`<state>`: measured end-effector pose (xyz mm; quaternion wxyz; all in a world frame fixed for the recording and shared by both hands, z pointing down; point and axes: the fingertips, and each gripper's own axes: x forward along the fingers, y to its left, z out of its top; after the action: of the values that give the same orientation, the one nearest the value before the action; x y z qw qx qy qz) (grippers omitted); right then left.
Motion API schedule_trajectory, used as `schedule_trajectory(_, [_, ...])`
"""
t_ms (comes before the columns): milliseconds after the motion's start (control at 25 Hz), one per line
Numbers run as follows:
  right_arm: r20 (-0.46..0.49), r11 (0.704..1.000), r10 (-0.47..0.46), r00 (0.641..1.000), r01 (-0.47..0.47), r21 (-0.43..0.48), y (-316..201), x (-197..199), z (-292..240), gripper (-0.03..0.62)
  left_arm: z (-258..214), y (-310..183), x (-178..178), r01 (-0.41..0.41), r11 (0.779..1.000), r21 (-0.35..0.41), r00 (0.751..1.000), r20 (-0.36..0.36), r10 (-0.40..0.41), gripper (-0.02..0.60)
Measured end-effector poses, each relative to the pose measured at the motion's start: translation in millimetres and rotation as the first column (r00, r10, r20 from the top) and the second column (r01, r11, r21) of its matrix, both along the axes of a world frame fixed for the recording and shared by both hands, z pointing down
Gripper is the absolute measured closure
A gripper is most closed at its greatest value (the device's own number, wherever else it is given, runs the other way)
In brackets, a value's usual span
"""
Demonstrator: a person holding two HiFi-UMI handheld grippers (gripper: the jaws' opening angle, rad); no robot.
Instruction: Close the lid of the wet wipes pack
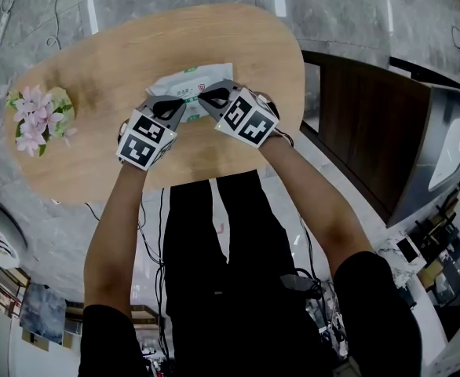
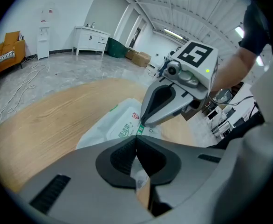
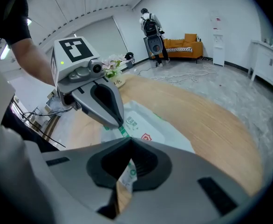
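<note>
Wet wipes pack [image 1: 189,83] lies flat on the wooden table [image 1: 81,77], near the table's far edge, and my left claw [image 2: 136,136] and right claw [image 3: 129,139] are both pinched fully together, tips side by side over the pack at the table's middle.

The person is wearing black short sleeves [image 1: 104,332] and black trousers [image 1: 192,234]; the grey left gripper [image 1: 181,105] and right gripper [image 1: 205,97] are bearing black-and-white marker cubes [image 1: 146,138].
</note>
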<state>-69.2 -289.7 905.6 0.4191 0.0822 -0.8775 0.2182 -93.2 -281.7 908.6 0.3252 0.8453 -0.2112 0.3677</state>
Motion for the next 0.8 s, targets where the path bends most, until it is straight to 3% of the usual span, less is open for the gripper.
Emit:
schedule_trajectory(200, [-0.028,0.999,-0.015,0.999,0.014,-0.035,0.7,-0.5,1.9,0.585,1.5,2.5,22.6,-0.043,0.999,-0.023,0.999,-0.021,0.043,0.566])
schedule_trajectory(400, [0.003,0.999,-0.016,1.000,0.016,-0.044,2.5,0.0,-1.4,0.585,-2.1,6.2,19.7,-0.030,0.999,-0.036,1.000,-0.004,0.030,0.563])
schedule_trajectory(800, [0.049,1.000,-0.002,0.999,0.002,-0.009,10.2,9.8,-59.8,0.583,-71.8,-12.0,2.5,0.088,0.995,0.048,0.992,-0.089,-0.084,0.563])
